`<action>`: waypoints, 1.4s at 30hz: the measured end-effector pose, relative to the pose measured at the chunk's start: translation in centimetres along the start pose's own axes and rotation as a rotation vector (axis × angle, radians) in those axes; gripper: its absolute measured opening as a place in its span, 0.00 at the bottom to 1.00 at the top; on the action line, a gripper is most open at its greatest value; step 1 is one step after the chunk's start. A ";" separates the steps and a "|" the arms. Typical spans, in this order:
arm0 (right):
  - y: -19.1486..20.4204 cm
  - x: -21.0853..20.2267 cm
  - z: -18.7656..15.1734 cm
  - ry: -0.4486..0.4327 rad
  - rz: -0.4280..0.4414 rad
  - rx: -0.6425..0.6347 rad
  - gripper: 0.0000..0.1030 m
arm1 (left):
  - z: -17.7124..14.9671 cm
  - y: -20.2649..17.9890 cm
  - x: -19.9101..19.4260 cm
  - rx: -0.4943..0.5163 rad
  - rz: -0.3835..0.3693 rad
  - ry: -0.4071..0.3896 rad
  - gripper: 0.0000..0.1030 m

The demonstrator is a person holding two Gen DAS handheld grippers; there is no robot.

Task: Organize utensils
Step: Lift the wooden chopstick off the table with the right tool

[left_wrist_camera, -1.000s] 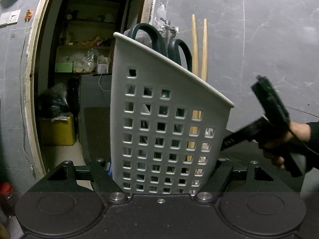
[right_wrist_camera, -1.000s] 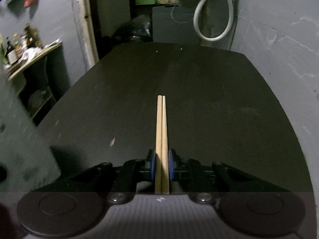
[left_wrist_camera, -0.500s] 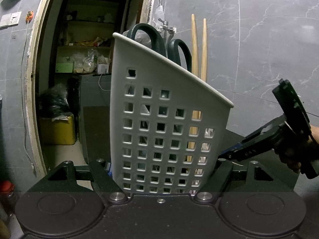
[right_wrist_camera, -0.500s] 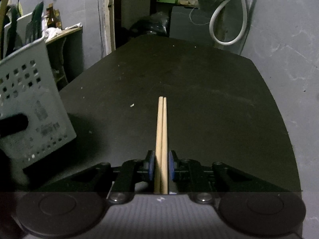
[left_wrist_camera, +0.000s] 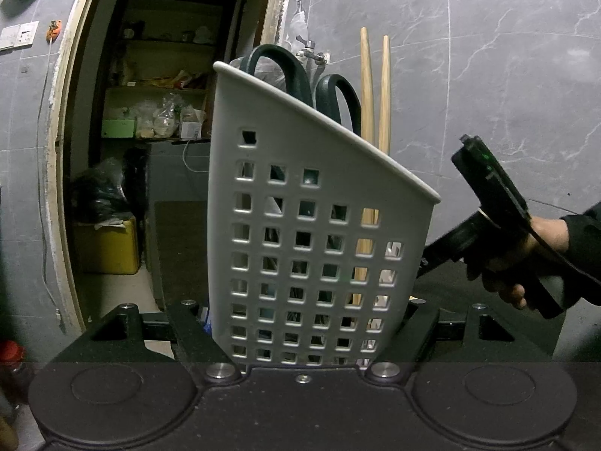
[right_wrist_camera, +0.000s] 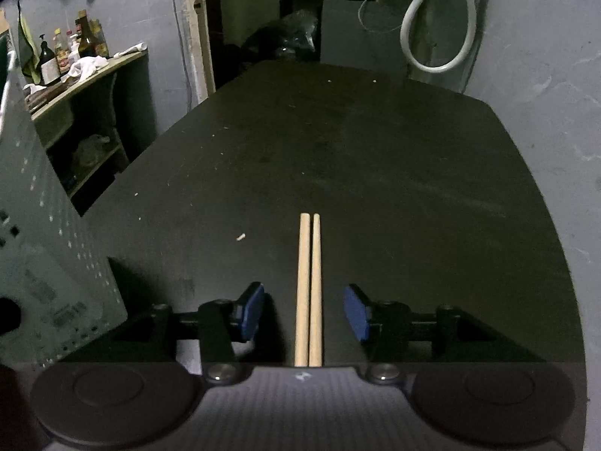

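Two chopsticks (right_wrist_camera: 308, 293) lie side by side on the black table (right_wrist_camera: 413, 173), between the right gripper's (right_wrist_camera: 308, 314) just-opened, untouching blue pads (right_wrist_camera: 251, 312). The left gripper (left_wrist_camera: 311, 323) clamps a tilted white basket (left_wrist_camera: 300, 233).

Dark table (right_wrist_camera: 375, 158), matt top with pale specks, pair of wooden chopsticks (right_wrist_camera: 310, 285) lying side by side on it near the near edge, small light crumb (right_wrist_camera: 240, 237) to their left, grey perforated basket (right_wrist_camera: 41, 263) at the left edge
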State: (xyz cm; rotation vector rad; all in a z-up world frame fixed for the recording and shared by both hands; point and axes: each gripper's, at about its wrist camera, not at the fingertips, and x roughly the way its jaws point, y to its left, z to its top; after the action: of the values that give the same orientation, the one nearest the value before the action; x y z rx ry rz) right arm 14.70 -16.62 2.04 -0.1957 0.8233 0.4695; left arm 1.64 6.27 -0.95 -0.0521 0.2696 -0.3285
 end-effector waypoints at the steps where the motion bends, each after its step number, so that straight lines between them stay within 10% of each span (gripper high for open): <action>1: -0.2 0.4 0.4 -0.002 0.001 0.009 0.38 | 0.0 0.0 0.0 -0.001 -0.001 0.000 0.75; 4: -0.8 0.8 0.9 -0.006 0.008 0.032 0.14 | 0.0 0.1 -0.1 -0.002 -0.002 -0.001 0.75; 27: -1.2 1.0 1.1 -0.032 0.019 0.029 0.13 | 0.0 0.1 -0.1 0.000 -0.003 -0.001 0.75; 31: -0.3 0.7 0.8 -0.013 0.001 -0.018 0.18 | 0.0 0.1 -0.1 0.000 -0.003 -0.001 0.75; 35: 0.0 -0.4 -0.1 0.018 -0.025 -0.033 0.42 | 0.0 0.1 -0.1 0.000 -0.004 -0.001 0.75; 42: -1.2 -1.9 -0.9 0.117 0.010 0.014 0.42 | 0.0 0.0 0.0 0.002 -0.004 0.000 0.75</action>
State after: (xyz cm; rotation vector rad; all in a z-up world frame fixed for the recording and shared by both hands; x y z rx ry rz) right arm 13.52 -18.60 2.82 -0.2076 0.9424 0.4651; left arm 1.62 6.29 -0.90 -0.0510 0.2696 -0.3329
